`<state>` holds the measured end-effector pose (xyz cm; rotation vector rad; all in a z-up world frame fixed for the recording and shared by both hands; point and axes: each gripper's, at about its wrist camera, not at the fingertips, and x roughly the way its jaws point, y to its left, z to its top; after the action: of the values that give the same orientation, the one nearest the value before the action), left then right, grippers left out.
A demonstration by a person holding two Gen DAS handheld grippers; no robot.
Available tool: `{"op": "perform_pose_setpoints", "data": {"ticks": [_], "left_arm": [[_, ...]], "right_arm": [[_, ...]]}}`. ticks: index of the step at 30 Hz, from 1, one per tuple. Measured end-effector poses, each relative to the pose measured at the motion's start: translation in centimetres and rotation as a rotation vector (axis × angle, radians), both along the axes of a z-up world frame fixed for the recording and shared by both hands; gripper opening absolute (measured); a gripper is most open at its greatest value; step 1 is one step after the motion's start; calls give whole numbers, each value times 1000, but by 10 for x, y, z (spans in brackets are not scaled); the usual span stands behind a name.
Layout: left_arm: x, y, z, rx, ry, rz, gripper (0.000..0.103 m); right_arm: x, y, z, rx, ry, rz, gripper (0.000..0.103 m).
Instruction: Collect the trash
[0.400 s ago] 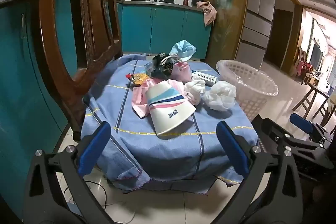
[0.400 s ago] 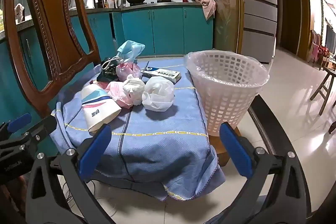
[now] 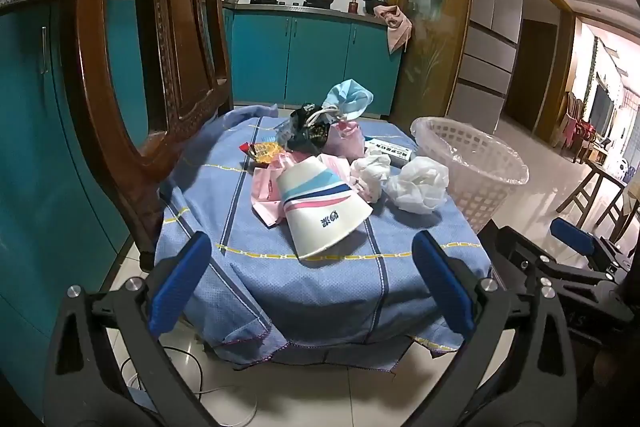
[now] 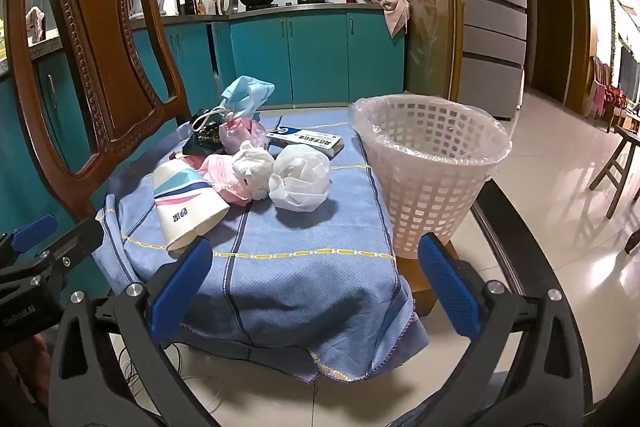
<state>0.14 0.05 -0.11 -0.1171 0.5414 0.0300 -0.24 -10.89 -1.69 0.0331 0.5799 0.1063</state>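
Trash lies on a blue cloth [image 3: 304, 279] over a chair seat: a tipped paper cup [image 3: 320, 211] [image 4: 186, 205], crumpled white tissues [image 3: 418, 185] [image 4: 300, 179], pink plastic bags [image 3: 266, 193], a blue face mask [image 3: 348, 99] [image 4: 248, 93], a black wrapper [image 3: 306, 135], an orange snack wrapper [image 3: 264, 151] and a small box [image 4: 306, 141]. A white lattice bin [image 3: 470, 167] [image 4: 430, 167] with a clear liner stands at the right. My left gripper [image 3: 312, 287] is open and empty, short of the cup. My right gripper [image 4: 314, 285] is open and empty before the cloth's front edge.
The wooden chair back [image 3: 160, 67] [image 4: 92, 67] rises at the left of the seat. Teal kitchen cabinets [image 3: 312, 59] stand behind, a fridge [image 4: 492, 11] at the right. The tiled floor [image 4: 560, 167] spreads to the right, with a stool [image 3: 596, 195] there.
Both grippers have moved slightly closer to the seat. Nothing on the cloth has moved and both stay open.
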Motion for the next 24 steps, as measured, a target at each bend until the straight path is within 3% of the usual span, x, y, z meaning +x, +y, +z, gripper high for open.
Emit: {"op": "perform_pose_setpoints", "data": {"ticks": [24], "left_arm": [[-2,0,1,0,5,-5,100]], "right_arm": [[1,0,-1,7,5,-1,100]]}}
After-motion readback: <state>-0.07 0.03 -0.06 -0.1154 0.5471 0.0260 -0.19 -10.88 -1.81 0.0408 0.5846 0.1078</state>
